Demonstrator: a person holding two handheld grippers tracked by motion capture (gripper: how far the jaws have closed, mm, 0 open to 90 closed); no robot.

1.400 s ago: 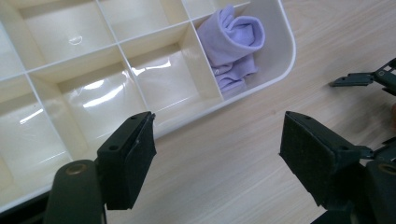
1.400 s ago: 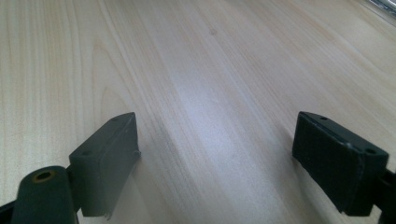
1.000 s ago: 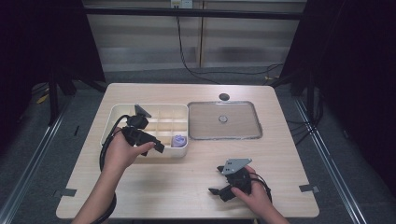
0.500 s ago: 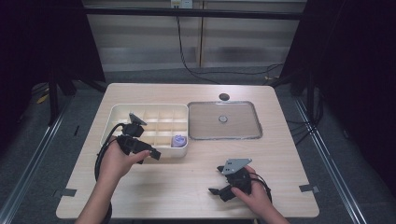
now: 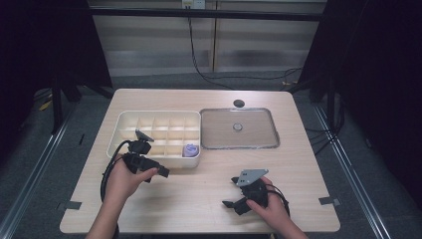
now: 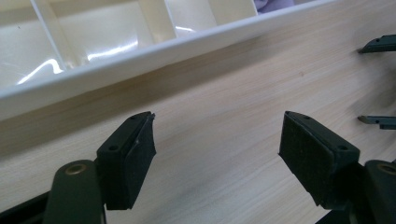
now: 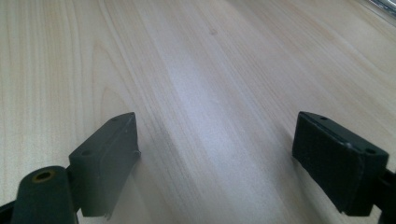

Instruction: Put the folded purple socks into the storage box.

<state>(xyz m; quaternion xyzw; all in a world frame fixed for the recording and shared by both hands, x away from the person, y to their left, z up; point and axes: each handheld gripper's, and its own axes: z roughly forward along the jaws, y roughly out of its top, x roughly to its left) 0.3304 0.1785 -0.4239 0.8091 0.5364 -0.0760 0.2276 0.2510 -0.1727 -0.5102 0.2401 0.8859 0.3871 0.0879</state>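
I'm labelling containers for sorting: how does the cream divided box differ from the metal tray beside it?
The cream divided box is plastic, split into many compartments; the metal tray is grey, shallow and undivided. The box holds a purple item in its near right corner; the tray holds a small round piece at its middle. Both are rectangular and sit side by side.

the table [image 5: 209, 194] is evenly lit from above while the room around it falls to near black. soft, short shadows lie under the hands and beside the tray [image 5: 238, 128], whose metal shows a dull sheen. in the left gripper view, glare streaks the bin [image 6: 116, 58] walls and the near jaws are soft. in the right gripper view, a pale sheen crosses the wood and its left jaw is blurred.
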